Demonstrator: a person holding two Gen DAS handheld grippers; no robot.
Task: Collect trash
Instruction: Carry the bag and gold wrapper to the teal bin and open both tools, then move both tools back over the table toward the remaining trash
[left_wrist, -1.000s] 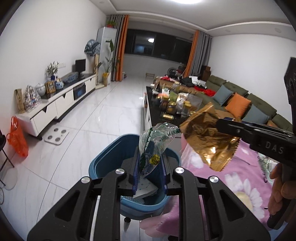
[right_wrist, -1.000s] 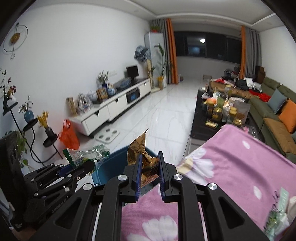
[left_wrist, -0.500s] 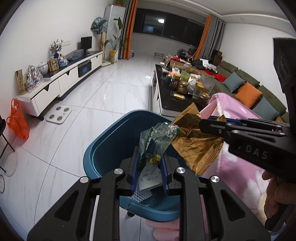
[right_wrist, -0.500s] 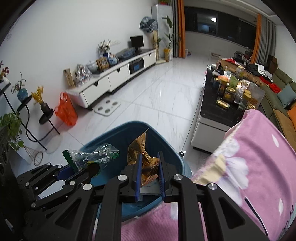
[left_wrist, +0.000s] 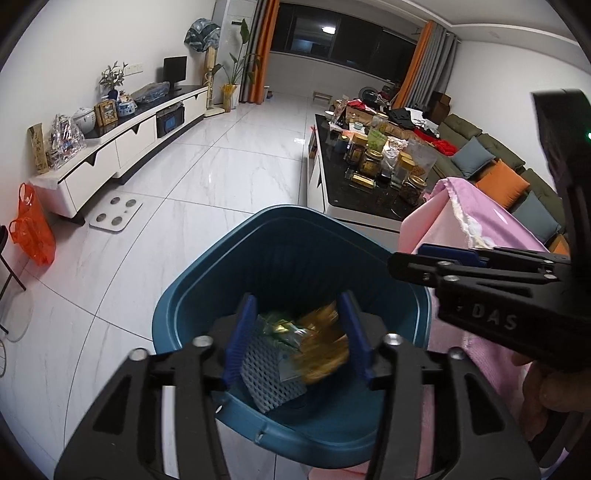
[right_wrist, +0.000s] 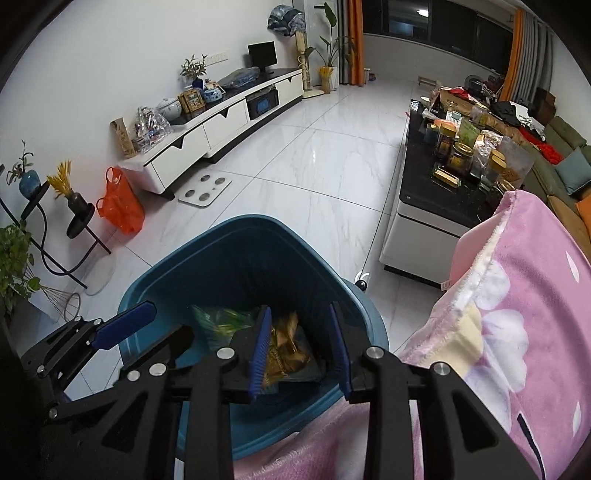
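Both wrappers have left the jaws since the earlier frames: gold wrapper and clear green wrapper now lie inside the blue bin, below both tools. Left gripper jaws have just been opening, about half apart, nothing held; wrappers at 12 o'clock between its fingers. Right gripper likewise opening, empty, pitched steeply down over the bin.

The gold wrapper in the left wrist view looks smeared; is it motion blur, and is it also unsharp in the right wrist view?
Left wrist view: the gold wrapper is smeared as by motion, while the bin rim and floor stay sharp. Right wrist view: the gold wrapper shows clear creases, only slightly soft; straight floor lines bend near the edges from the fisheye lens.
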